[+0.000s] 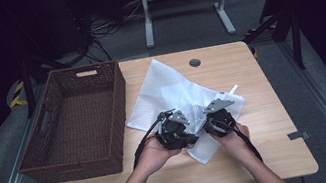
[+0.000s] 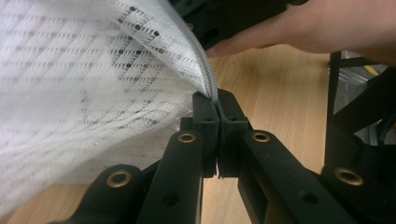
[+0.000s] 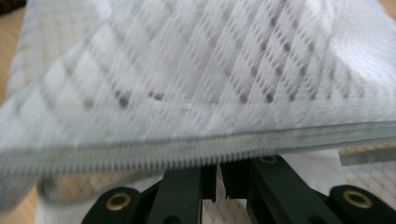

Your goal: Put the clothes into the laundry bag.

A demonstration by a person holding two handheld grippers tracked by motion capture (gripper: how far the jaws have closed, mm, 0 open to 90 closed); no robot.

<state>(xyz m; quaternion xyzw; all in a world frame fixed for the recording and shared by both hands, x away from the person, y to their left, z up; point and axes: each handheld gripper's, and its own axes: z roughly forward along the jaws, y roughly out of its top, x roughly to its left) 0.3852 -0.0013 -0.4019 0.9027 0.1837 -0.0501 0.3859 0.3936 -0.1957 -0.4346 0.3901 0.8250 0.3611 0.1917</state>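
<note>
Wooden surface [image 1: 265,104] carries a wicker basket [image 1: 75,122] at left; both grippers, left gripper [image 2: 217,100] and right gripper [image 3: 219,165], have fingers clenched on the white mesh bag's [image 1: 172,95] zipper edge.

- You work at a light wooden table [image 1: 265,104].
- A brown wicker basket [image 1: 75,122] sits on its left side.
- A white mesh bag [image 1: 172,95] lies just beside the basket, mid-table.
</note>
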